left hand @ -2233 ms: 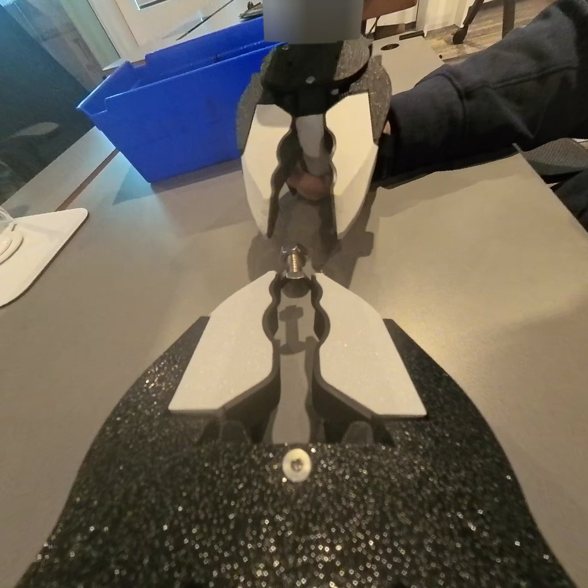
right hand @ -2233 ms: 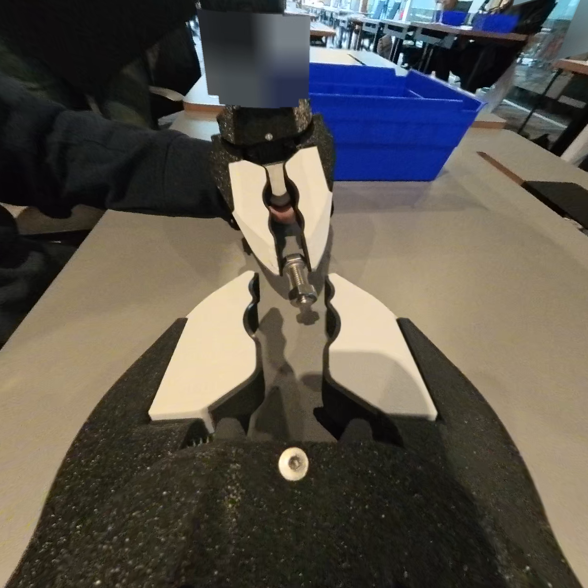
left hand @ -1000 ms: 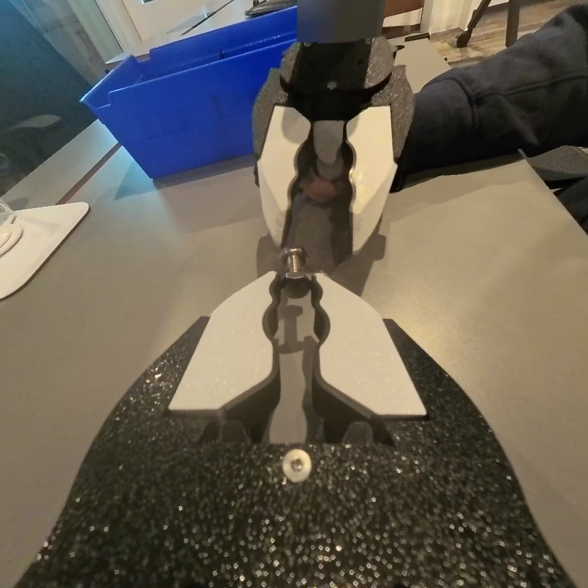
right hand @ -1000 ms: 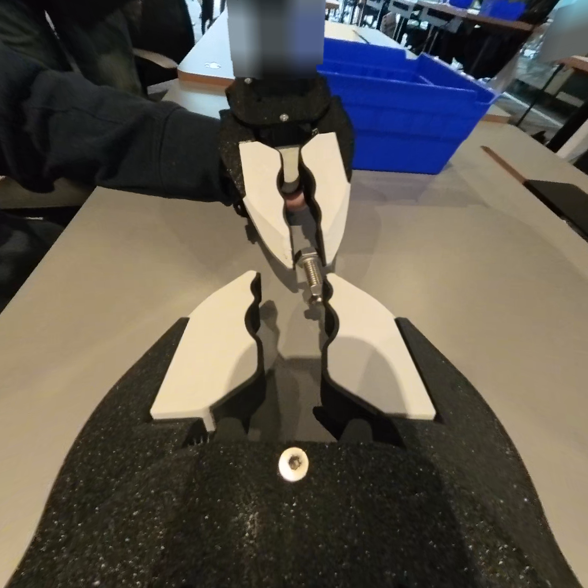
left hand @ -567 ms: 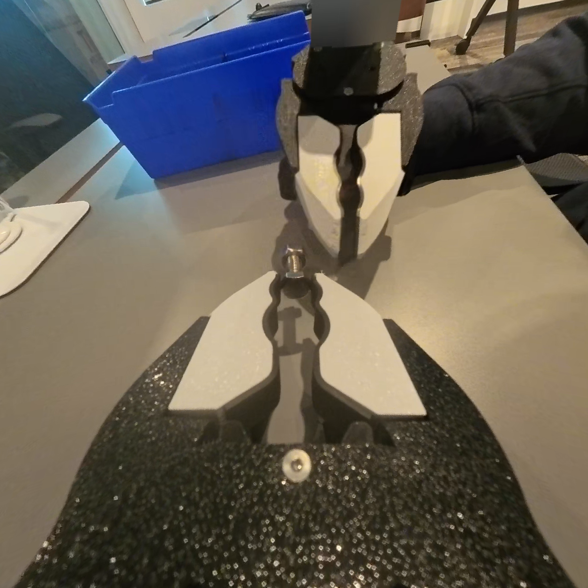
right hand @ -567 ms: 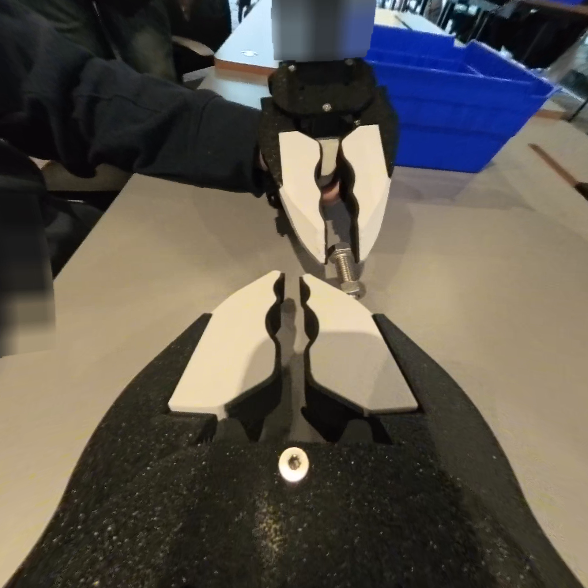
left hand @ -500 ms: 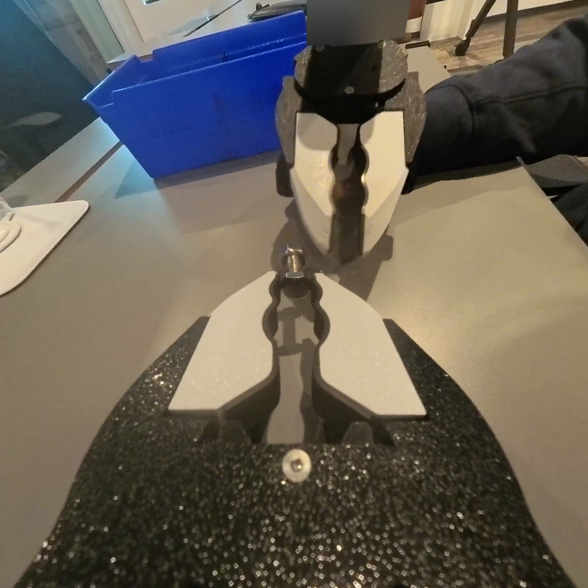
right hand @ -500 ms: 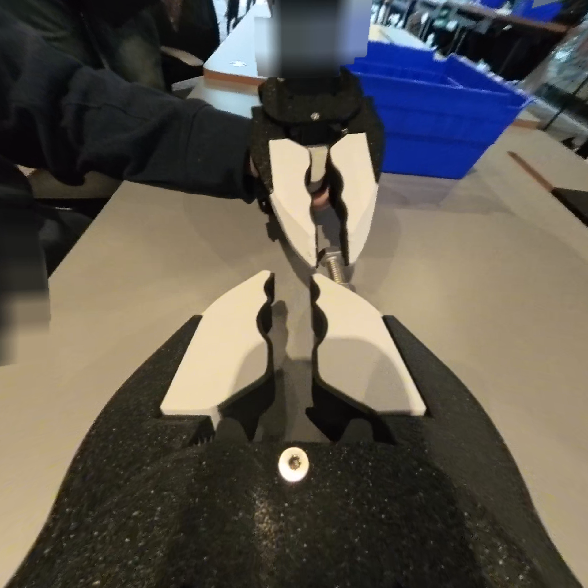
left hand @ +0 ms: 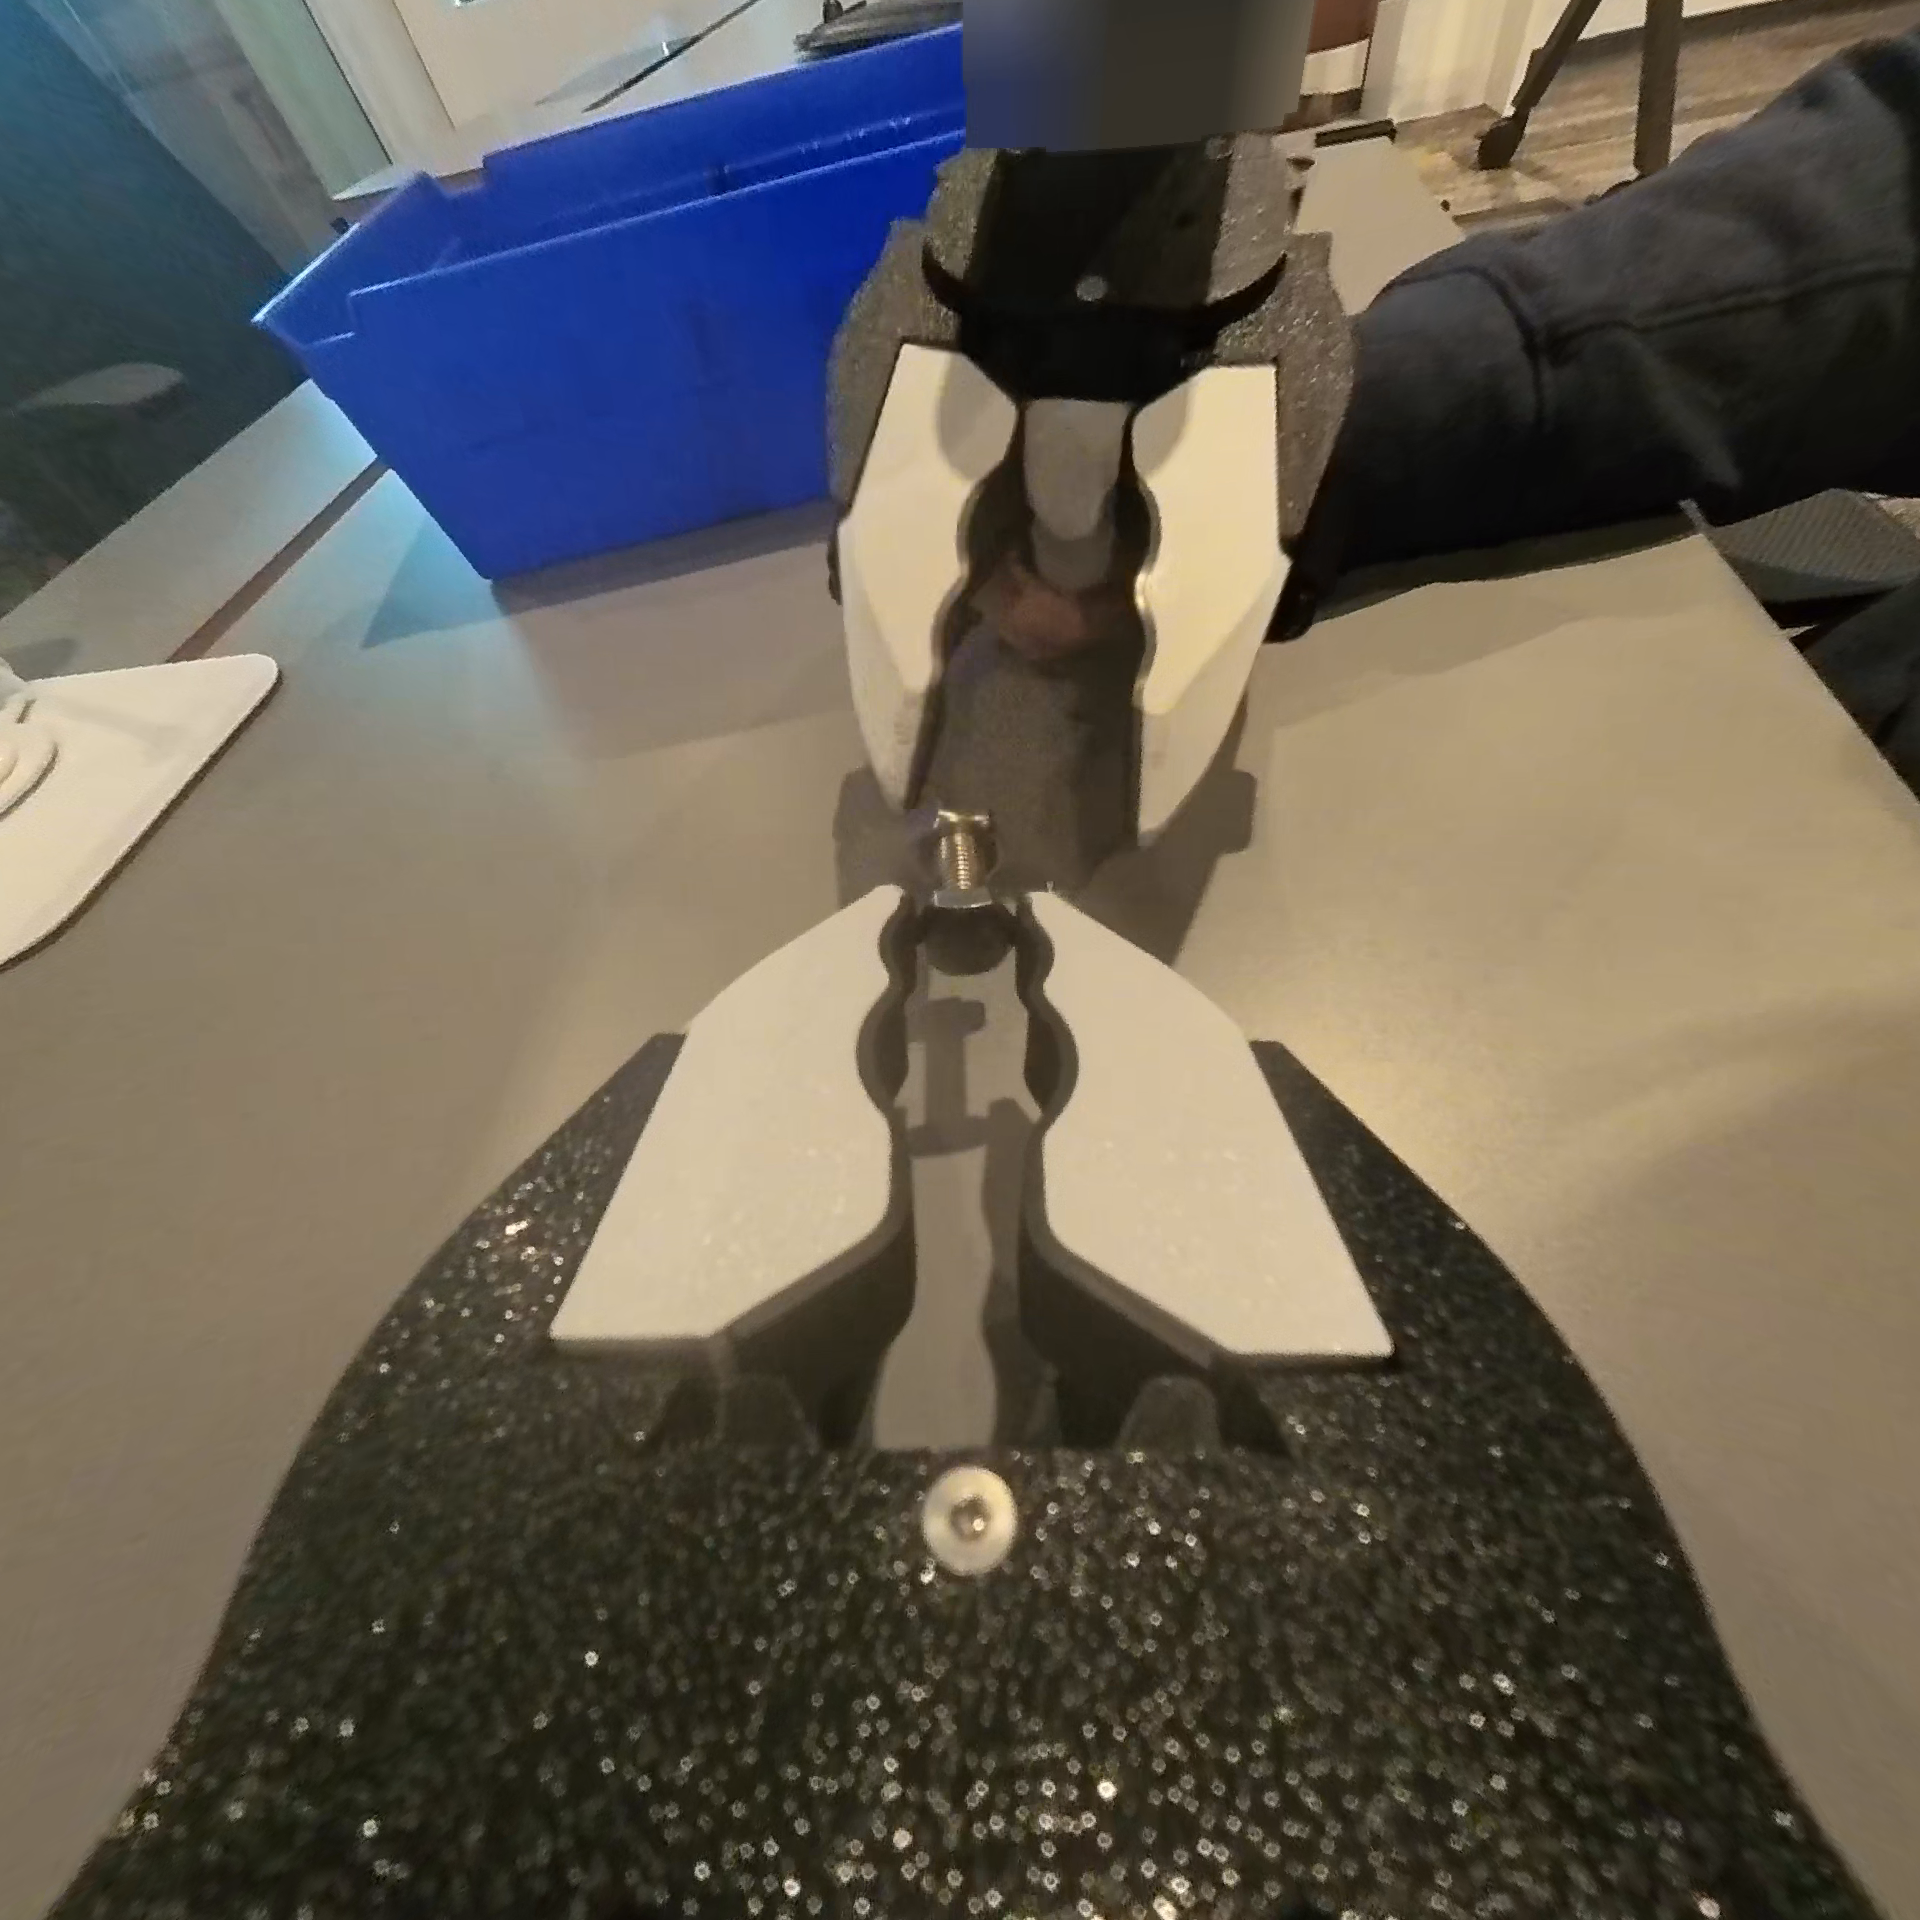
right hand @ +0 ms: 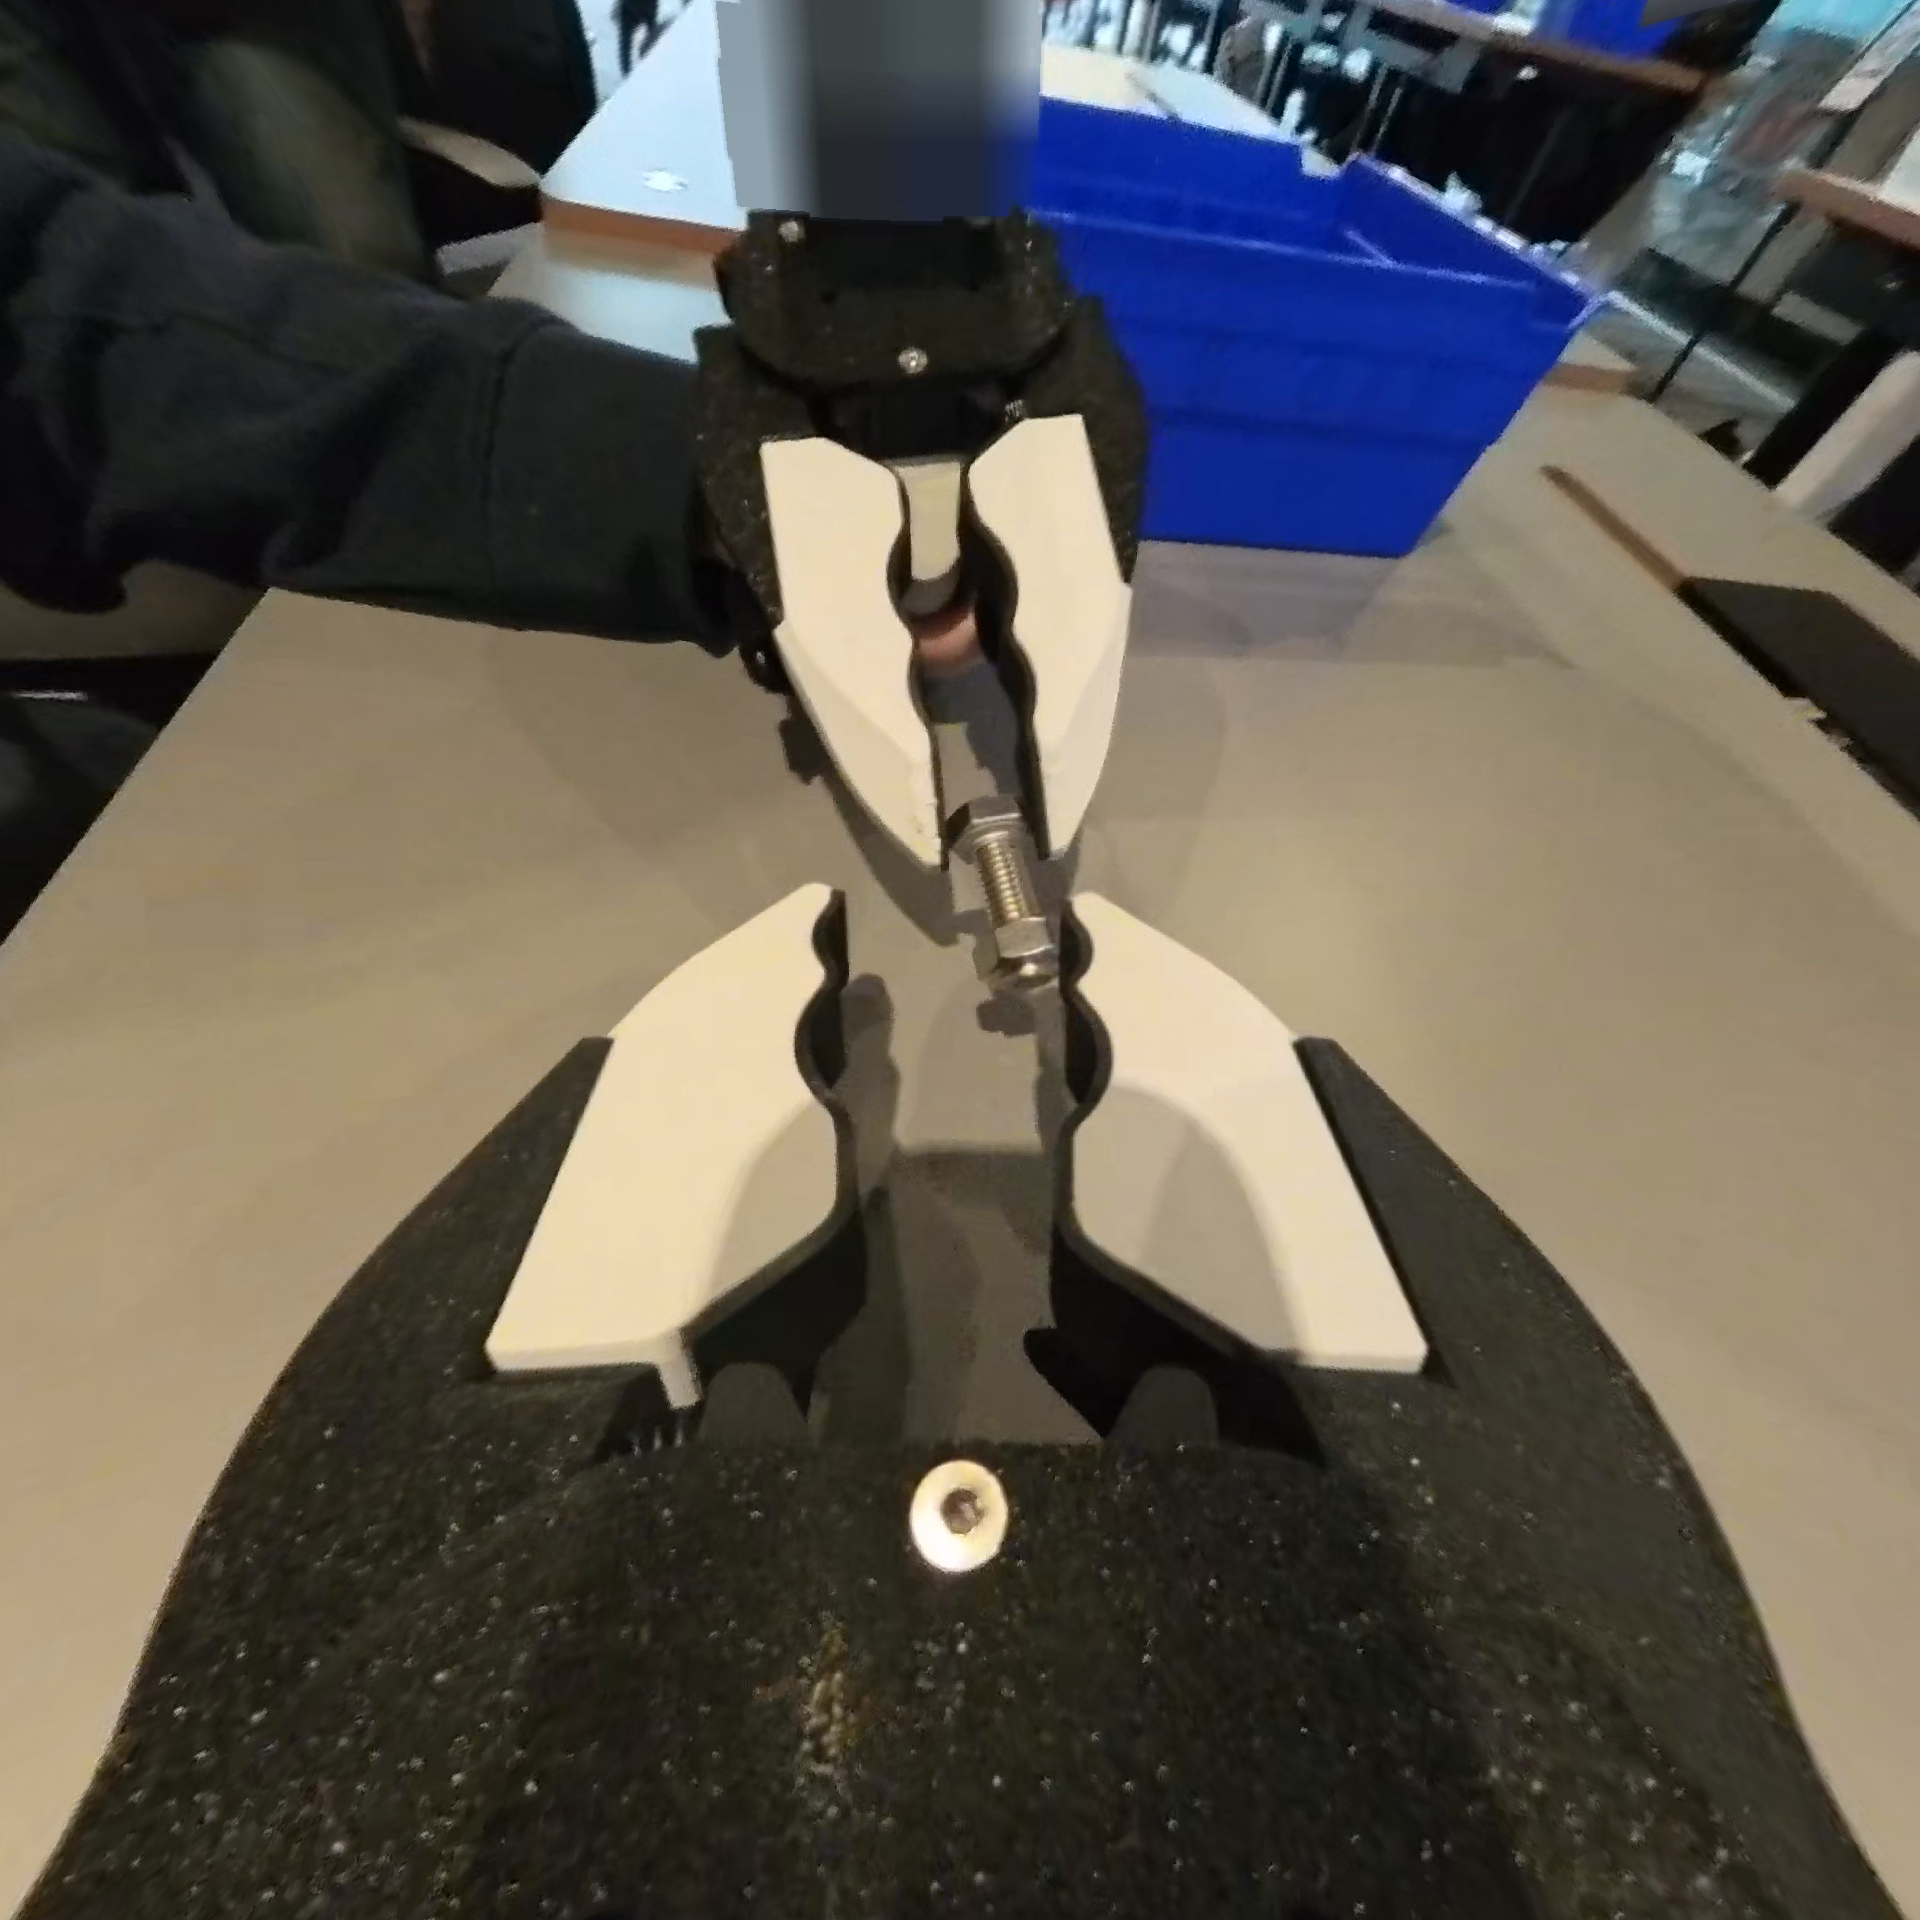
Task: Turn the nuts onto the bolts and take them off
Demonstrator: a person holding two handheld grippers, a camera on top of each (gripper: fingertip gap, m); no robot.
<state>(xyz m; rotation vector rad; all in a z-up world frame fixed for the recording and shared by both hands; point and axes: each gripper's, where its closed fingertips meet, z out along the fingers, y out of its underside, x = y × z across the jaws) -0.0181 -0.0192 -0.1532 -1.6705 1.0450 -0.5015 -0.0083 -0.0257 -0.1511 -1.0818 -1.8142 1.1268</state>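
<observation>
My left gripper (left hand: 961, 914) is shut on the head of a steel bolt (left hand: 961, 862), held just above the grey table (left hand: 416, 1039). The bolt points forward, with a hex nut (left hand: 961, 826) near its far end. My right gripper (right hand: 951, 914) faces the left one and is open. The nut (right hand: 1018, 951) lies between its fingertips, against the right finger (right hand: 1143, 997). In the right wrist view the left gripper (right hand: 997, 847) clamps the bolt (right hand: 1000, 883). In the left wrist view the right gripper (left hand: 1023, 810) stands open just behind the nut.
A blue plastic bin (left hand: 644, 343) stands at the far side of the table and also shows in the right wrist view (right hand: 1299, 343). A white pad (left hand: 104, 769) lies at the left. A dark sleeve (left hand: 1621, 343) reaches in. A black flat object (right hand: 1808, 665) lies at the right edge. Only a small space, under 4 cm, lies between the two pairs of fingers.
Half a second ago my right gripper was nearly shut and drawn back from the bolt. It has now opened and come back around the nut. The left gripper and bolt stayed in place.
</observation>
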